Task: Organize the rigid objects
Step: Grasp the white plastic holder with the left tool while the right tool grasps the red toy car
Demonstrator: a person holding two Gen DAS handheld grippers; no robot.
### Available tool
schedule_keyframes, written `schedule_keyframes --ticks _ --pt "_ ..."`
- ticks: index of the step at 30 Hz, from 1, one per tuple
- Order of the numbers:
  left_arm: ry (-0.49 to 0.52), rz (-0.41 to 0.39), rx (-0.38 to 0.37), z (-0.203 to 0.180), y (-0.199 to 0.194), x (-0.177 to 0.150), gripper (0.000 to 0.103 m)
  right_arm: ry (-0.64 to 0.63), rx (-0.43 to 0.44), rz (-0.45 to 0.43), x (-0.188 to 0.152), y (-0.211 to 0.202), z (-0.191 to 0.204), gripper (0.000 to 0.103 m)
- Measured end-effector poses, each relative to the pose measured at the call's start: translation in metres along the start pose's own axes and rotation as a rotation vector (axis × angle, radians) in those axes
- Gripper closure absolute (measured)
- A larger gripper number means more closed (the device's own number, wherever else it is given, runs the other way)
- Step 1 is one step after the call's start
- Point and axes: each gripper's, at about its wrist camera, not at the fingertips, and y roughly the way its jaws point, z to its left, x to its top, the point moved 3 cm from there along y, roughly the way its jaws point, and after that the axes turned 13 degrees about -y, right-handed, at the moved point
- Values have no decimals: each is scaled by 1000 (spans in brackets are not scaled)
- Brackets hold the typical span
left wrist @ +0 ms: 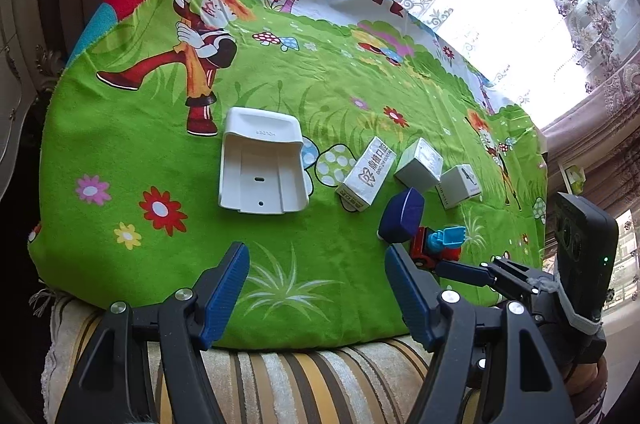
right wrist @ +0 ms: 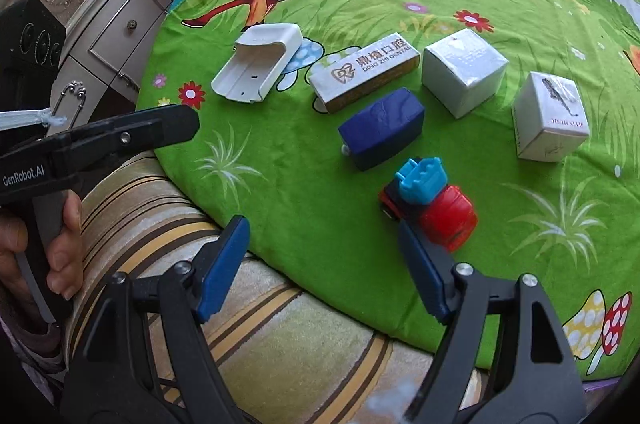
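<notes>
Striped cushion (right wrist: 304, 336), perhaps sofa, under cartoon cloth (right wrist: 320, 208)

My white holder (right wrist: 256, 64), long box (right wrist: 366, 72), two cubes (right wrist: 464, 70), blue block (right wrist: 382, 134) and toy truck (right wrist: 434, 204) lie apart on green cloth (right wrist: 320, 224).

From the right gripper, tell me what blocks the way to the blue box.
The toy truck sits just right of the line from the right gripper to the blue box; otherwise only bare cloth lies between.
</notes>
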Motion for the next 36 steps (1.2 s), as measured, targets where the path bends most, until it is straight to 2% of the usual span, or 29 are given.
schedule_keyframes --ticks 4,8,14,19,26,30,32,33,36 --pt "-4 -8 37 4 3 9 32 20 -7 -21 -6 -11 -1 23" --pt "28 -16 87 3 13 19 32 64 -95 -35 -10 -22 -8 23" --pt "53 19 184 4 42 34 32 179 -215 -59 -17 -35 -27 23" --pt "78 16 267 4 62 46 32 236 -234 -42 -20 -33 -39 23" --pt "151 -5 333 0 77 49 32 223 -273 -106 -13 -43 -36 24" --pt "189 -13 324 -4 78 47 37 215 -284 -106 -5 -39 -31 35" --pt "206 -14 306 -7 77 46 48 220 -286 -115 -2 -39 -29 43" --pt "214 -15 302 -8 76 45 50 219 -291 -119 0 -39 -28 46" --pt "220 -18 297 -9 75 43 51 217 -291 -124 2 -39 -26 58"
